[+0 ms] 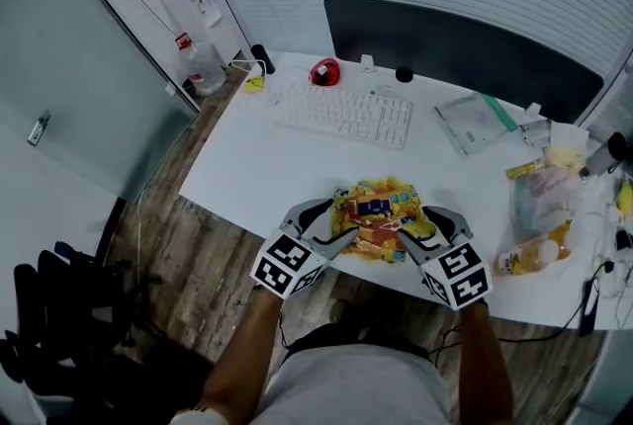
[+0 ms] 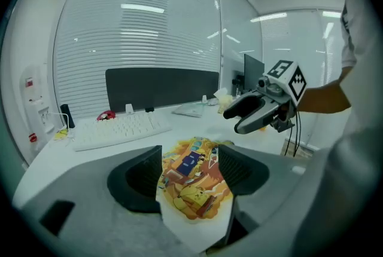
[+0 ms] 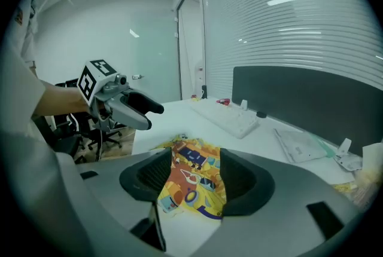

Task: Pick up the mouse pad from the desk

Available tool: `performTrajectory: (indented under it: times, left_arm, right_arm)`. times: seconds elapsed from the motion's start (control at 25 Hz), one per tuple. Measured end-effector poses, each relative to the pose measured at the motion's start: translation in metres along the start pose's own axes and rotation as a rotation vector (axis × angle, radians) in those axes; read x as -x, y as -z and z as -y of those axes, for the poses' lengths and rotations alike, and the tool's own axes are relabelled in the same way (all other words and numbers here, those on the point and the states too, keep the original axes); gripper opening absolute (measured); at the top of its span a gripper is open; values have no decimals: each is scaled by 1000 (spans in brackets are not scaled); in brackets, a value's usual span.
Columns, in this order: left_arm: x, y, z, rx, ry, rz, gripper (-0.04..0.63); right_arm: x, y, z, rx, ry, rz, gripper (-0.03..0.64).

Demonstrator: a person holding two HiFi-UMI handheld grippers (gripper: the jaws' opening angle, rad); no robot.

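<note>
the floppy mouse pad printed with yellow and orange cartoon artwork [image 1: 379,218] lay on the white desk [image 1: 247,171], close to its near edge and somewhat rumpled rather than flat. it sat directly between the two grippers.

the left gripper [image 1: 341,220] reached in at the pad's left side, jaws spread, and in the left gripper view the pad [image 2: 191,181] showed in the gap between the two dark jaws, with neither pad face pressed on it. the right gripper [image 1: 413,223] mirrored it at the pad's right side, jaws likewise spread, the printed surface [image 3: 194,181] filling the space between them without being pinched. both tools tilted downward toward the desk, each one visible from the other's camera [image 2: 248,115] [image 3: 140,113].

further back on the desk stood a white keyboard [image 1: 344,114], with a small red rounded object [image 1: 323,72] just behind its left end. a clear plastic pouch of papers [image 1: 475,122] lay to the right of the keyboard, and a plastic bottle of orange liquid [image 1: 529,257] lay near the desk's right front. a dark grey partition panel [image 1: 465,42] ran along the desk's far edge.
</note>
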State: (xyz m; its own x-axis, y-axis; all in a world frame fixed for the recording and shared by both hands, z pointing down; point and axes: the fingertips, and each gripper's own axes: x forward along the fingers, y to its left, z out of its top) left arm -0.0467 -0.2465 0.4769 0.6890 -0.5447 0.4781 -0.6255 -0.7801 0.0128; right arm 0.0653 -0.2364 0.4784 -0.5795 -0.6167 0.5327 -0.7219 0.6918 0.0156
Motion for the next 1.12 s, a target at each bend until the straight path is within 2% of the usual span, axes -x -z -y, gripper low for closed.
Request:
performTrajectory:
  times: [0.24,0.52,1.12]
  left_arm:
    - [-18,28,-2,24,54,-110,347]
    - [-37,63,-2,62,83,-243,397]
    - [-46,100,-15,132,53,-410,407]
  right_arm:
    - [-18,29,7,-17,0,-124,267]
    - [-34,61,18,-34,3,-238,290]
    - [-51,80,33,-84,46,-298,298]
